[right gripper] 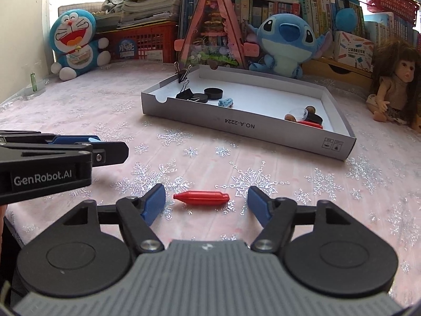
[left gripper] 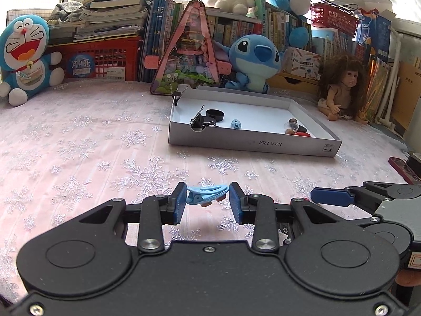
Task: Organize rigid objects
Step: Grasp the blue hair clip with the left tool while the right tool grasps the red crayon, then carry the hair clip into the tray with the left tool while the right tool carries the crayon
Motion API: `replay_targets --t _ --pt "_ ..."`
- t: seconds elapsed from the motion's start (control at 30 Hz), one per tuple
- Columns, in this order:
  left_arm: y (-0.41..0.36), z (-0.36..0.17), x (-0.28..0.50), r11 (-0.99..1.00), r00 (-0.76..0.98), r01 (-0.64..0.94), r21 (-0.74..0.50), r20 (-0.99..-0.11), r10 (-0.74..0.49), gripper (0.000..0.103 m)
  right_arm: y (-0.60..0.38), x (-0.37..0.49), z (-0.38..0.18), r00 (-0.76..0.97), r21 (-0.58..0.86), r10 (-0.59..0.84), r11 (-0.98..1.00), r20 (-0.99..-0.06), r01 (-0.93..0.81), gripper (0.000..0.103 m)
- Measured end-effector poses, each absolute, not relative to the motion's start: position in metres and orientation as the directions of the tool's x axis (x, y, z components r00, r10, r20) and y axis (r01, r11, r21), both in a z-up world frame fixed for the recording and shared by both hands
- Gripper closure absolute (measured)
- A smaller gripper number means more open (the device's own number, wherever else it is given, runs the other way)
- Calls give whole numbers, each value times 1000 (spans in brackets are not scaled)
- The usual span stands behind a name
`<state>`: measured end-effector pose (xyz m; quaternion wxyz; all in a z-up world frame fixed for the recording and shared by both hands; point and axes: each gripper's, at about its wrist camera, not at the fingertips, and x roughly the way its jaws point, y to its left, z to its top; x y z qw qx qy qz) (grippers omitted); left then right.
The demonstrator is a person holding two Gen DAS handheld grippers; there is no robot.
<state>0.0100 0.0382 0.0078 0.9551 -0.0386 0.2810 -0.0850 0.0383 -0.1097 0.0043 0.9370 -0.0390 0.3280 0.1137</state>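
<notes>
My left gripper (left gripper: 208, 202) is shut on a light blue plastic clip (left gripper: 206, 197), which spans the gap between the blue pads just above the tablecloth. In the right wrist view my right gripper (right gripper: 206, 189) is open, with a red bullet-shaped piece (right gripper: 201, 198) lying on the cloth between its fingers, touching neither pad. Beyond both grippers sits a grey cardboard tray (left gripper: 252, 143) (right gripper: 236, 125) holding binder clips (right gripper: 185, 94), black round caps (right gripper: 213, 92), a small blue item (right gripper: 225, 102) and red and brown pieces (right gripper: 310, 124).
Plush toys, a doll (right gripper: 397, 84), a pink triangular toy house (right gripper: 213, 26), red crates and rows of books line the back of the table. My left gripper's body (right gripper: 52, 163) sits close to the right gripper's left side. A dark red object (left gripper: 402, 167) lies at the right edge.
</notes>
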Motion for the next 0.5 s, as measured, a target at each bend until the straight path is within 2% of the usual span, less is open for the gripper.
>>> replay_targets --t 0.1,0.17,0.23,0.5 --pt "36 7 10 982 826 142 -123 -532 -185 70 -110 36 5 765 4 188 972 -616 -236 36" --pt "35 7 10 982 826 144 -122 -532 -187 70 -110 35 5 767 12 194 971 -612 -237 49" --pt "34 7 10 982 825 146 -123 -533 -189 70 -112 34 6 769 20 204 970 -606 -242 53" --pt "29 8 11 980 826 158 -122 -528 -199 70 -122 36 8 782 31 195 975 -592 -219 53"
